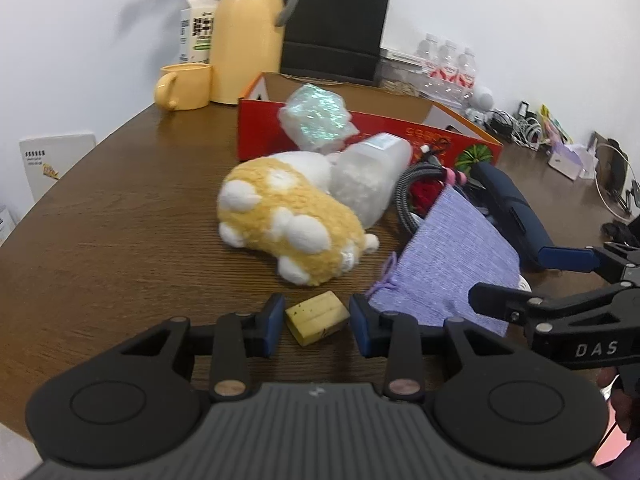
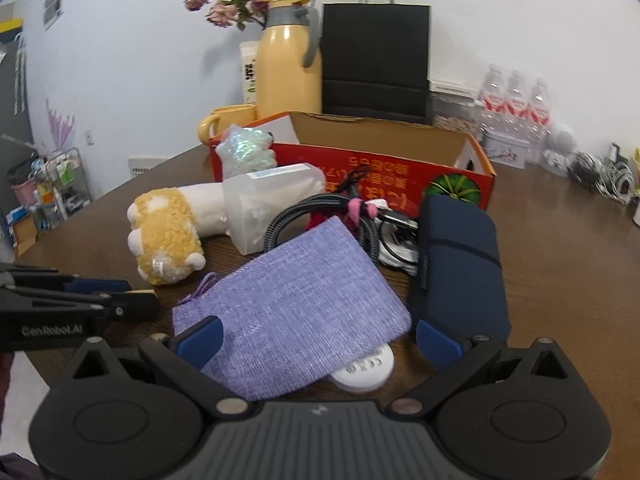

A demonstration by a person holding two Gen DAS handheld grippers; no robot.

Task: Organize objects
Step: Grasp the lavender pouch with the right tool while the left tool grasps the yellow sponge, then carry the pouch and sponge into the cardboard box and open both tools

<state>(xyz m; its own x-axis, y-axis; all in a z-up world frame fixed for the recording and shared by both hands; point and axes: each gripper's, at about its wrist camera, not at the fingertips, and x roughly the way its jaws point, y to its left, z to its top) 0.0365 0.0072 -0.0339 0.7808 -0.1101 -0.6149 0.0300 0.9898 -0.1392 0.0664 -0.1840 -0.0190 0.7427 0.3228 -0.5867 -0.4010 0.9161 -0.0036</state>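
tongs of the left gripper (image 1: 317, 322) are standing narrow around a small yellow wooden block (image 1: 317, 317) lying on the brown table (image 1: 120, 216); the blue pads are sitting right at its two sides, the left one seeming to touch, a thin sliver still showing on the right, so whether they are truly pressing is not something i can tell. just beyond the block, a yellow and white plush toy (image 1: 288, 224) is lying on its side, touching a clear plastic container (image 1: 368, 176) that is leaning over it. behind those, a crinkly iridescent packet (image 1: 318, 116) is resting against the front wall of a red cardboard box (image 1: 256, 128), which is standing open.

right gripper (image 2: 318, 342) is hanging with its jaws wide, one blue pad lying over the near left corner of a purple knitted pouch (image 2: 296, 304) and the other beside the near end of a dark blue case (image 2: 456, 264). nothing is being held by it. a white round disc (image 2: 366, 372) is peeking out from under the pouch's near edge. a coiled braided cable (image 2: 320, 208) is lying between the pouch and the box.

at the back of the table, a yellow jug (image 1: 248, 36), a yellow mug (image 1: 186, 86) and a black paper bag (image 1: 336, 24) are standing by the wall.
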